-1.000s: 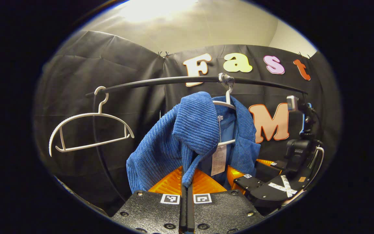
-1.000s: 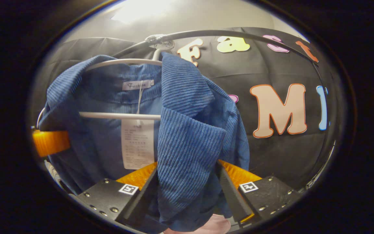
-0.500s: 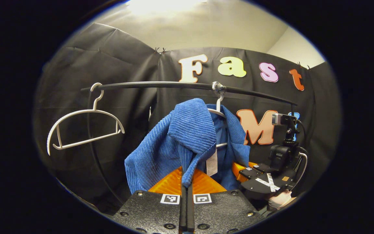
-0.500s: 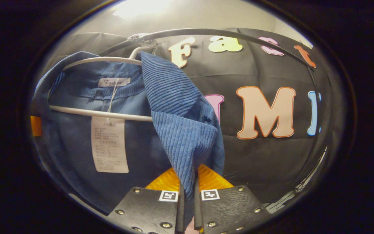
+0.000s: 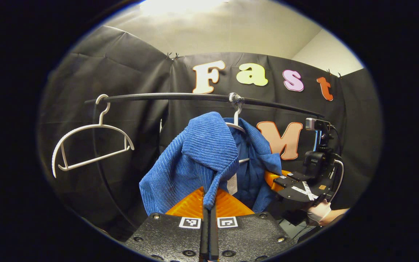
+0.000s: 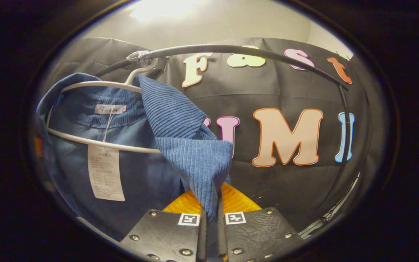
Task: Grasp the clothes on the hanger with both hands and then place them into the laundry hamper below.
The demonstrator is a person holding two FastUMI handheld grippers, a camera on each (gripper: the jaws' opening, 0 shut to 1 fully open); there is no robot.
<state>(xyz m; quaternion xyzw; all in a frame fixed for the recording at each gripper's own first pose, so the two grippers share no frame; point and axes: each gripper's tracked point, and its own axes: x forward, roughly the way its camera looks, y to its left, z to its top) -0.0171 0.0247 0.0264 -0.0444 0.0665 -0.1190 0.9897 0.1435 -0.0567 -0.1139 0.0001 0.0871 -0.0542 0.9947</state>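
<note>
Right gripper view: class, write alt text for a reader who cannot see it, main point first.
The right gripper has its fingers shut on a fold of a blue ribbed corduroy jacket that hangs on a white plastic hanger. The hanger hooks over a curved black rail, and a white paper tag dangles inside the jacket.

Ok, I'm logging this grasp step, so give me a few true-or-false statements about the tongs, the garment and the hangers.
1. Both tongs are shut on the blue garment. True: left tongs and right tongs each pinch a fold.
2. The garment is off its hanger. False: it hangs there.
3. An empty white hanger hangs on the rail. True.
4. The garment is red. False: blue.
</note>
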